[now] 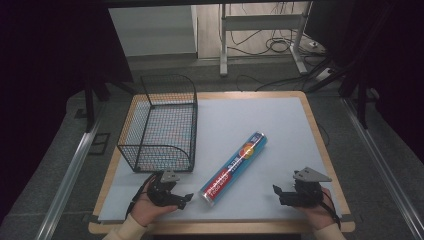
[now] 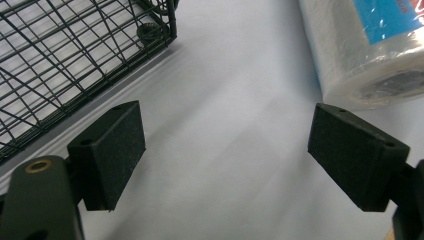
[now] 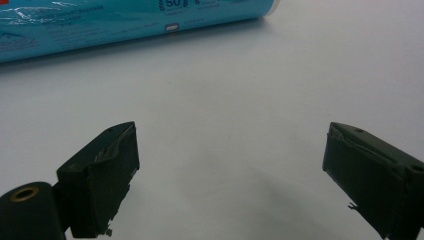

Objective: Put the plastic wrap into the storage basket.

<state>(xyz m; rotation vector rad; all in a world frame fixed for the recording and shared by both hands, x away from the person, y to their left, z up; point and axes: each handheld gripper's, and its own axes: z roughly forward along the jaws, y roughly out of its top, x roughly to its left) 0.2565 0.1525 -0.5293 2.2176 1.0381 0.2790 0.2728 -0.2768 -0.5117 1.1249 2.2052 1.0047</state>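
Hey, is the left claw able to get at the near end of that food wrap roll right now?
Probably yes: the left claw is open, and bare mat lies between it and the roll's near end.

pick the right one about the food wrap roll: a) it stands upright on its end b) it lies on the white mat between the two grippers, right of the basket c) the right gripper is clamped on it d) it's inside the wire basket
b: the food wrap roll lies flat and diagonal on the white mat, right of the wire basket, with the left gripper and right gripper open and apart from it.
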